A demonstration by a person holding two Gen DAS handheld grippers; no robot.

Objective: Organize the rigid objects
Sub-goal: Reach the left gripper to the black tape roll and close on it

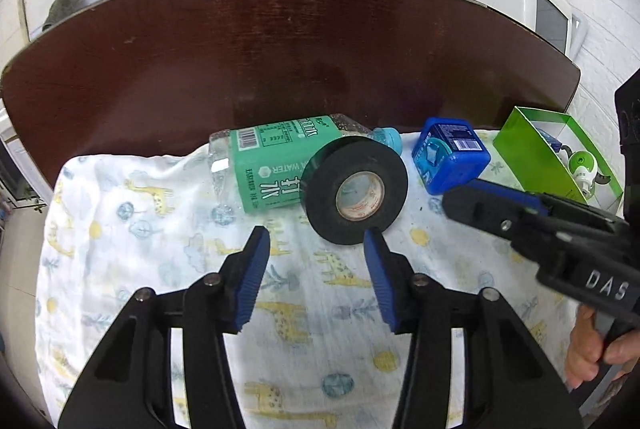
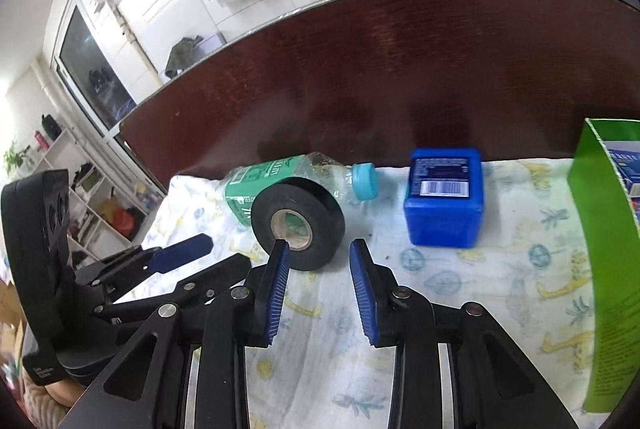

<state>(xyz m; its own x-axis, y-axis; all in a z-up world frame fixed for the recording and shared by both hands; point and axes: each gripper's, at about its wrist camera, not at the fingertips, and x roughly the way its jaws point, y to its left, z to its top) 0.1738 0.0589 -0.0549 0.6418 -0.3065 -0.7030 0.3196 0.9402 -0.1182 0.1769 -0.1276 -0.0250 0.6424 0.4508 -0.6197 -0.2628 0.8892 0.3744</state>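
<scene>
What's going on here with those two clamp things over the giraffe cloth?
A person holds two hand-held grippers above a cloth, sorting small items. Both the left gripper and right gripper have open jaws and hold nothing. Ahead stand a roll of black tape on edge, a water bottle lying on its side, a blue box and a green carton.

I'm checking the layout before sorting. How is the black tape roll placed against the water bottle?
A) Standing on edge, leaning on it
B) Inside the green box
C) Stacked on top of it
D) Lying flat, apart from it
A: the black tape roll stands on edge, its core hole sideways, against the lying water bottle.
</scene>
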